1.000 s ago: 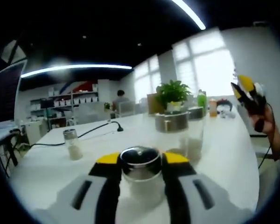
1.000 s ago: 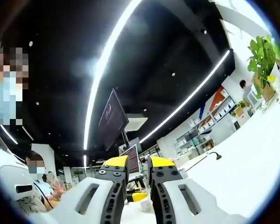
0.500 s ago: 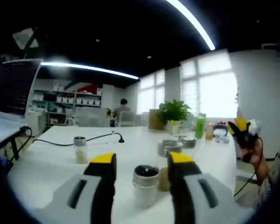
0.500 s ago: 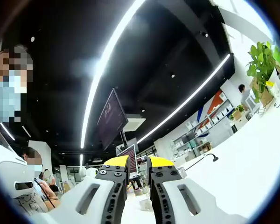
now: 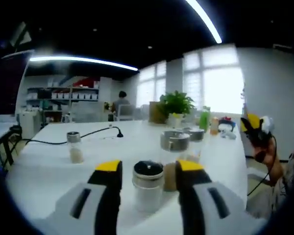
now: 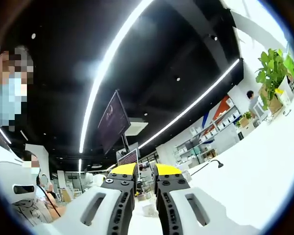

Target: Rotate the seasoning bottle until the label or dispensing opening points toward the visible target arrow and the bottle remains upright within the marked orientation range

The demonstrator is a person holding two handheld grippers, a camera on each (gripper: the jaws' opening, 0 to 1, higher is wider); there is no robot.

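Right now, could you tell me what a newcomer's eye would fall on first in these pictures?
In the left gripper view, a clear seasoning bottle with a dark shiny cap stands upright on the white table, between the yellow-tipped jaws of the left gripper. Behind it, a leafy green potted plant catches window light. The right gripper points towards the dark ceiling.

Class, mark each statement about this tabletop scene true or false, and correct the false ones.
1. The seasoning bottle stands upright between the left gripper's jaws. True.
2. The left gripper is clamped on the bottle. False: gaps show on both sides.
3. A small shaker stands on the white table. True.
4. The potted plant lies tipped over. False: it stands upright.
5. The right gripper holds a bottle. False: its nearly closed jaws hold nothing.
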